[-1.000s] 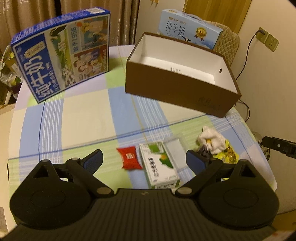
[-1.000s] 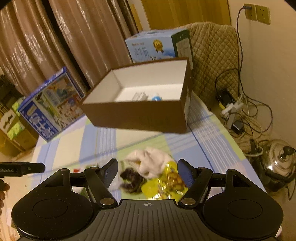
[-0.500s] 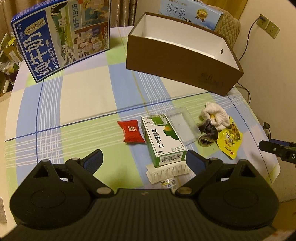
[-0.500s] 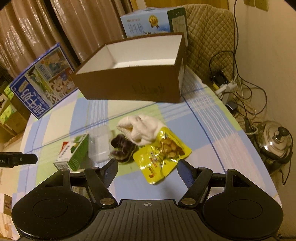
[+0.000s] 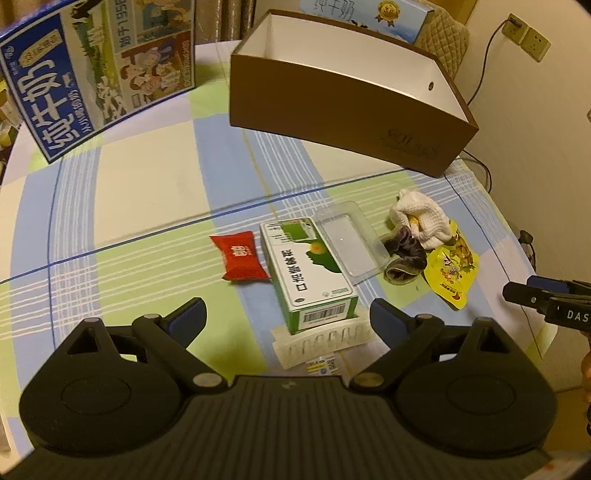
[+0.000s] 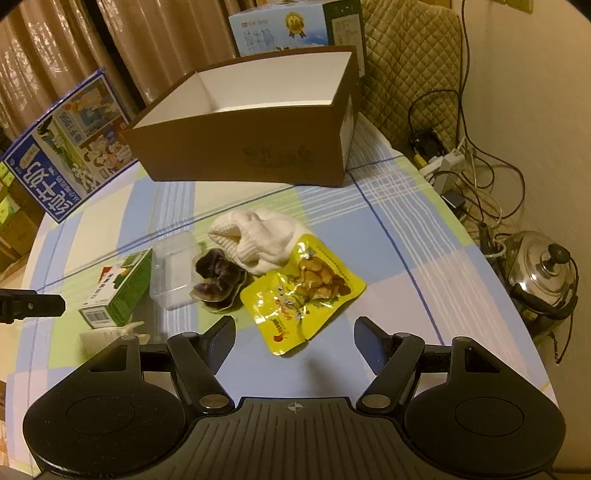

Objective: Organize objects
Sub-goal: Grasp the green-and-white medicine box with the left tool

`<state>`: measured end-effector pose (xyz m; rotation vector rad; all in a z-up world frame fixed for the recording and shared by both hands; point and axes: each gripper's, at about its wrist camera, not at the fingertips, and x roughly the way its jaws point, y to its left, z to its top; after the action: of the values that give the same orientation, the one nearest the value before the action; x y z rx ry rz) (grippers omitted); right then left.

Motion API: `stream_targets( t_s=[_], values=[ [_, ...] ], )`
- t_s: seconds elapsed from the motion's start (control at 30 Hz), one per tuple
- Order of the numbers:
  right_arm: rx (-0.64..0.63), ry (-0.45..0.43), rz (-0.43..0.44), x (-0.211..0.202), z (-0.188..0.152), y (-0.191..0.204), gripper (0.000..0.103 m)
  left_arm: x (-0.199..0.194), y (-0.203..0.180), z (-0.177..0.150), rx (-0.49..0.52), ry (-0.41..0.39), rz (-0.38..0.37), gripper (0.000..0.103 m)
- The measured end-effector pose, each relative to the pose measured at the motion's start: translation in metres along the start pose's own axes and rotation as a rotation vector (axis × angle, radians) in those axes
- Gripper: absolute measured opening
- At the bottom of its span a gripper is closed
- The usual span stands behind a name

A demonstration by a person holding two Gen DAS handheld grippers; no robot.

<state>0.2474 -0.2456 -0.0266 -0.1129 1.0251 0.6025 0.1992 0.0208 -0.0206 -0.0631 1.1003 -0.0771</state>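
Both grippers hang empty, fingers wide: the left gripper (image 5: 288,314) above the green carton (image 5: 308,271), the right gripper (image 6: 294,338) above the yellow pouch (image 6: 301,291). All clutter lies before the brown box (image 6: 255,147). Picking looks about to start; each must descend and close.

- A table (image 5: 147,177) wears a checked cloth of blue, green and cream.
- Brown curtains (image 6: 66,55) hang behind it.
- A quilted chair back (image 6: 406,55) stands at the far edge.
- The cream wall (image 5: 535,129) carries sockets (image 5: 526,33) with a cable plugged in.
- Cables (image 6: 461,162) and a steel pot (image 6: 543,266) lie on the floor.
- Warm, dim, yellowish light.
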Motion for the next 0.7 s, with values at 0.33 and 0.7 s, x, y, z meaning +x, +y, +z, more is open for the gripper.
stream_targets(
  t_s=[0.33,0.7],
  values=[
    [0.055,0.013,-0.046,0.012,0.006,-0.031,0.069,0.037,-0.012,0.016,0.019,0.06,0.007,0.086],
    [0.115,0.024,-0.08,0.016,0.005,-0.06,0.069,0.092,-0.02,0.043,0.003,0.151,0.032,0.077]
  ],
)
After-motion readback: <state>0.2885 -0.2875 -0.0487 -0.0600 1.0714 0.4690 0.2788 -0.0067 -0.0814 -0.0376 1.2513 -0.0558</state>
